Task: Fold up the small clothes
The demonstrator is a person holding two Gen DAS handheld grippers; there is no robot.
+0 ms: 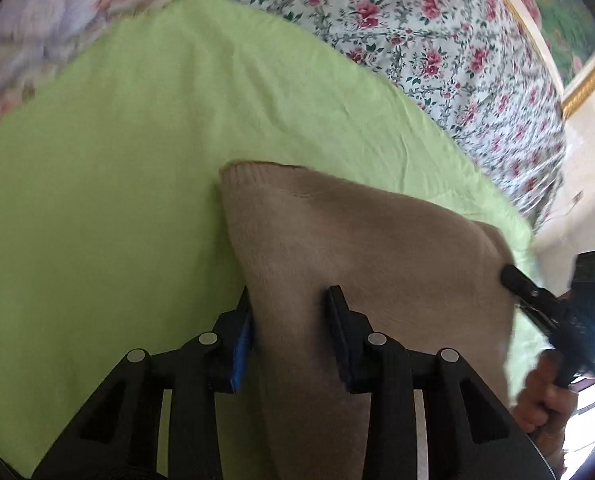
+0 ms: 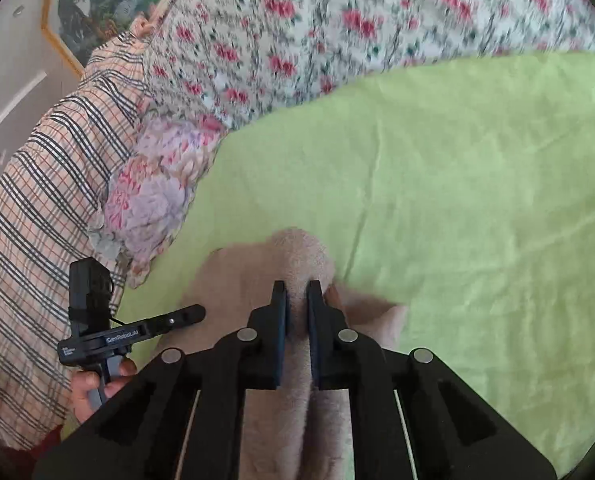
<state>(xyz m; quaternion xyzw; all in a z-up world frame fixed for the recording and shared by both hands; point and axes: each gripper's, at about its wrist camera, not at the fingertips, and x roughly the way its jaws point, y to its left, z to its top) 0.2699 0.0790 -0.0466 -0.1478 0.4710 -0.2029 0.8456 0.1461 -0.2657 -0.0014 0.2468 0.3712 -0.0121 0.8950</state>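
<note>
Two grippers are holding one beige knitted garment [image 1: 357,240] over the light green sheet [image 1: 117,200], and the next fold is depending on how the cloth is running between them.

Left wrist view: the left gripper [image 1: 291,308] is sitting at the lower centre of the frame, and the garment is passing between its fingers [image 1: 339,320], which are standing rather narrow with a thick bunch of cloth inside. I judge that they are gripping it, because the cloth is rising from them as a lifted flap. The ribbed hem is reaching toward the centre of the frame, just above the jaws. The right gripper [image 1: 511,274] is pinching the right edge of the same garment at the right side of the frame, with a hand [image 1: 545,392] under it. So the long axis of the held edge is running from lower centre to the right.

Right wrist view: the right gripper [image 2: 297,304] is closing very narrow on a fold of the beige cloth at the lower centre. The left gripper [image 2: 193,314] is entering from the lower left, touching the garment's left edge. The free part is lying ahead of both jaws, toward the floral bedding [image 2: 297,20] at the top, so the fold probably is going forward.
</note>
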